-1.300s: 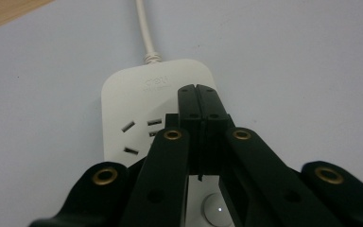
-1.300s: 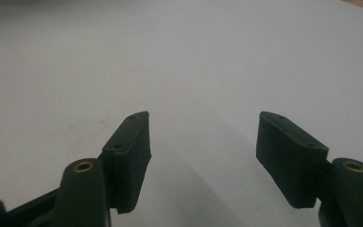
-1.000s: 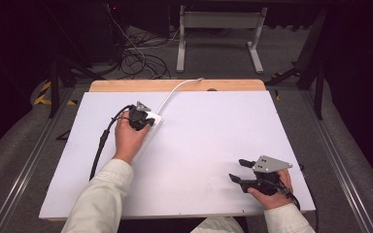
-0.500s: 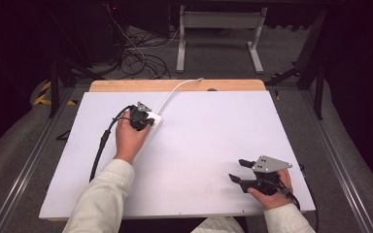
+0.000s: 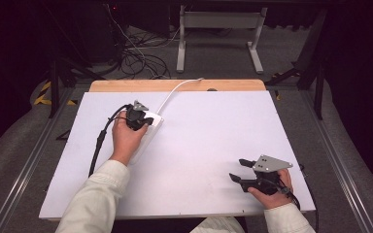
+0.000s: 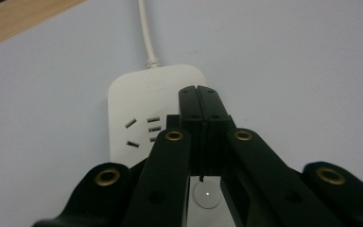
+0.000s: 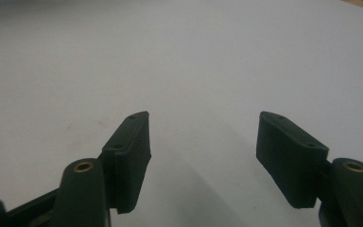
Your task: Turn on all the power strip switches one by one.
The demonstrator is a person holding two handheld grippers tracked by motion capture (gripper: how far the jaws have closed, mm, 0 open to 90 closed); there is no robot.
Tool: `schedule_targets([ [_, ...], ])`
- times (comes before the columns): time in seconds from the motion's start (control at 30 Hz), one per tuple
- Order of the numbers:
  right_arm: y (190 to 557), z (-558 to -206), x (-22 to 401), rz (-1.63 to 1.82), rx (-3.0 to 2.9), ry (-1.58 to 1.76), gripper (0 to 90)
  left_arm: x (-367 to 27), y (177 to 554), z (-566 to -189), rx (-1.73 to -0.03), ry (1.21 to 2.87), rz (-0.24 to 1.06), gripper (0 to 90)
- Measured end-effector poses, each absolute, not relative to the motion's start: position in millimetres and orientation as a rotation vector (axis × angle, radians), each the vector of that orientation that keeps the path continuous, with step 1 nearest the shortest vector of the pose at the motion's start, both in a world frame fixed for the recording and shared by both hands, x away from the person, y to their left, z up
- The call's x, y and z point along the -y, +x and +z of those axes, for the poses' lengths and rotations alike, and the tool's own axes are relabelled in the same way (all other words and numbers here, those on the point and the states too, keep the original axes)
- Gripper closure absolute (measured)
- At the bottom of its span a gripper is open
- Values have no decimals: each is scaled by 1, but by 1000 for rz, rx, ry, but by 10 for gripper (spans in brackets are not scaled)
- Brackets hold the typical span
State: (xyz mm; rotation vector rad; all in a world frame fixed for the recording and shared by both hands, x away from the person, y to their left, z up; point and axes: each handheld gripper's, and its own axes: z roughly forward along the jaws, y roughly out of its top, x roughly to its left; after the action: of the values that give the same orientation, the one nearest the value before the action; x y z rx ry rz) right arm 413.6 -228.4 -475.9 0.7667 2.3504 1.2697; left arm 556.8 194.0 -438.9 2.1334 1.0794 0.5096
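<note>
One power strip (image 6: 151, 104), long axis along left gripper (image 6: 199, 92), cord end far; jaws pressed together above it.

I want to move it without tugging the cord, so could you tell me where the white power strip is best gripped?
Probably across the narrow width of the power strip, jaws straddling its two long sides from above. It lies flat on the table, and its cord leaves the far end. The shut left gripper above it would have to open first.

Hidden parts of the power strip

Your left claw (image 6: 199, 101) covers the power strip's (image 6: 137, 101) right sockets at frame centre; its cord (image 6: 145, 33) runs off the top edge.
</note>
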Motion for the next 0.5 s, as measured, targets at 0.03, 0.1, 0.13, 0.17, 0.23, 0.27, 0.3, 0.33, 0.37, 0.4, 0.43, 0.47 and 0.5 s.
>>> schedule_targets([
  [0.03, 414, -476, 228, 1268, -2352, 765, 367, -194, 555, -437, -1074, 2135, 507, 898],
  [0.1, 413, -475, 228, 1273, -2348, 762, 367, -193, 551, -433, -1063, 2139, 506, 899],
  [0.13, 412, -475, 227, 1272, -2348, 762, 366, -194, 549, -432, -1056, 2144, 511, 898],
  [0.17, 412, -475, 227, 1276, -2346, 762, 366, -194, 548, -430, -1052, 2143, 506, 899],
  [0.23, 412, -475, 227, 1276, -2344, 762, 366, -195, 544, -426, -1040, 2128, 499, 898],
  [0.27, 412, -475, 227, 1275, -2345, 763, 366, -196, 542, -424, -1028, 2119, 499, 895],
  [0.3, 412, -475, 227, 1275, -2345, 763, 366, -197, 539, -421, -1019, 2101, 496, 895],
  [0.33, 412, -475, 228, 1275, -2345, 763, 366, -198, 537, -417, -1014, 2087, 499, 887],
  [0.37, 412, -475, 228, 1275, -2343, 763, 366, -198, 534, -415, -1010, 2072, 497, 762],
  [0.4, 411, -474, 228, 1274, -2342, 761, 366, -199, 531, -411, -995, 2067, 501, 739],
  [0.43, 411, -474, 228, 1274, -2339, 762, 365, -200, 527, -408, -981, 2055, 499, 728],
  [0.47, 411, -474, 228, 1277, -2340, 761, 365, -201, 523, -405, -967, 2046, 496, 714],
  [0.5, 411, -474, 228, 1277, -2338, 762, 364, -202, 520, -402, -958, 2040, 493, 695],
])
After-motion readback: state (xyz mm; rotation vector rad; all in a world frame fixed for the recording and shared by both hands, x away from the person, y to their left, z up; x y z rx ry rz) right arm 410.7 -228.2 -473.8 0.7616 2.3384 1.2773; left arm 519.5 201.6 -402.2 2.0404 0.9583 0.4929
